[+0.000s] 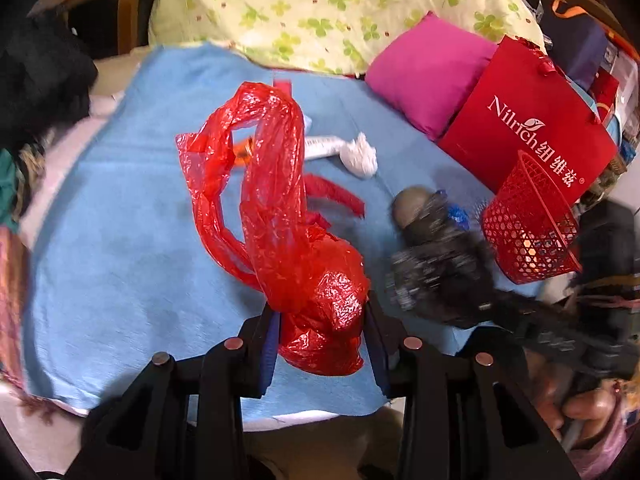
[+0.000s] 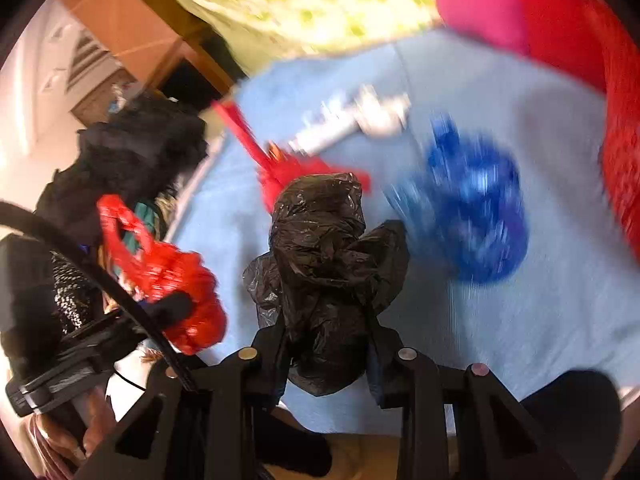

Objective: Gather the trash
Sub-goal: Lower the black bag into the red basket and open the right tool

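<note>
Left hand-held gripper clamped on red plastic bag; right hand-held gripper clamped on black plastic bag.

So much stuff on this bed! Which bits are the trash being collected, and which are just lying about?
Part of the job:
- red plastic bag, in the left gripper
- black plastic bag, in the right gripper
- blue wrapper
- white crumpled paper
- red mesh basket

Just lying about:
- pink cushion
- red paper bag
- clover quilt

blue crumpled item smeared by motion, can't tell what it is | white tube half hidden behind red bag | right tongs blurred beyond reading
</note>
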`<state>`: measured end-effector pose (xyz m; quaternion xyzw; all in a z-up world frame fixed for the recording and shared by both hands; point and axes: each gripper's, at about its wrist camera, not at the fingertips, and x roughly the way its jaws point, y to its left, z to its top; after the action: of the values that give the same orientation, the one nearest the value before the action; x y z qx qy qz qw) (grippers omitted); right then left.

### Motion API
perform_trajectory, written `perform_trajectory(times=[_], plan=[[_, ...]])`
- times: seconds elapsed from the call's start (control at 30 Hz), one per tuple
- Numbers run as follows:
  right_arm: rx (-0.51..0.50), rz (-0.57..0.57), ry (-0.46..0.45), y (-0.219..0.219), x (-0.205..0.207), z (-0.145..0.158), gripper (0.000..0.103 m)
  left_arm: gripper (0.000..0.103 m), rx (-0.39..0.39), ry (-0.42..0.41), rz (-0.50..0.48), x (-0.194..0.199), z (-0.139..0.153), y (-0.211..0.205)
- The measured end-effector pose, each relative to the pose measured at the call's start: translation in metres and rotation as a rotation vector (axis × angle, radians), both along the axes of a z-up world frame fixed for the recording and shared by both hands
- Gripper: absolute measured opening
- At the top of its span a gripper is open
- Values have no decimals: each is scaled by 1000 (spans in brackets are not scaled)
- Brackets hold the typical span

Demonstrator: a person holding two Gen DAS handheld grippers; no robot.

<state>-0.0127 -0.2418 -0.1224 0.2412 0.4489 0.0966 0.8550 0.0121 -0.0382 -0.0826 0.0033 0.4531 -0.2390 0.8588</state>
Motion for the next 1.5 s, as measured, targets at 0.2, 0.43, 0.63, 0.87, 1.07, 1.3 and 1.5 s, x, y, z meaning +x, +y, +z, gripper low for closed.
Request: perform_trajectory(times=[0.2, 0.43, 0.63, 0.87, 1.07, 1.3, 1.5], plan=[[21, -28, -188, -22, -34, 67, 33, 41, 114, -178, 17, -19, 46, -17], [-62, -122, -326, -55, -81, 118, 33, 41, 191, -360, 38, -46, 86, -36], [-129, -172, -400, -67, -116, 144, 33, 41, 222, -433, 22, -62, 105, -59], [-175, -207, -475, -70, -143, 166, 33, 41, 249, -496, -8, -78, 118, -81], [-191, -238, -511, -76, -155, 174, 33, 41, 271, -540, -35, -90, 126, -100], [-183, -274, -520, -93, -164, 174, 33, 42, 287, -563, -68, -100, 128, -120], [-182, -308, -525, -107, -172, 173, 33, 42, 303, -575, -97, -105, 128, -137]])
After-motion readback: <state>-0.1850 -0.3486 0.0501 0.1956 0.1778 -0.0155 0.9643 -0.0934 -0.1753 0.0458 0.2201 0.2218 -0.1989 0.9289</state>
